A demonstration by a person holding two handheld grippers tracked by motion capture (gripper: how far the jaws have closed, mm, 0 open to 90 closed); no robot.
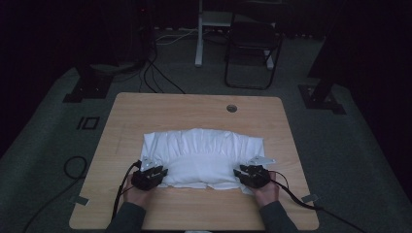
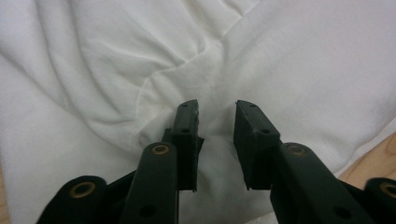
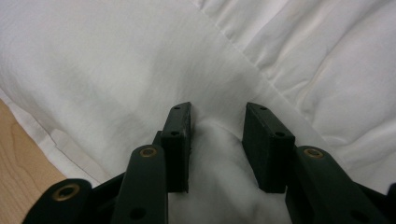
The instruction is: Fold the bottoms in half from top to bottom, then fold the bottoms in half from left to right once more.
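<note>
Lying rumpled on the wooden table [image 1: 145, 107], the white cloth [image 1: 204, 153] runs its long axis left to right, near edge towards the person. At its near-left corner the left gripper [image 2: 215, 119] has its jaws partly apart with a raised fold between them; at its near-right corner the right gripper [image 3: 217, 122] stands likewise astride bunched fabric.

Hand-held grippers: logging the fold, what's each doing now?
Left hand-held gripper: open, crumpled white cotton cloth bunched between its jaws.
Right hand-held gripper: same.
</note>
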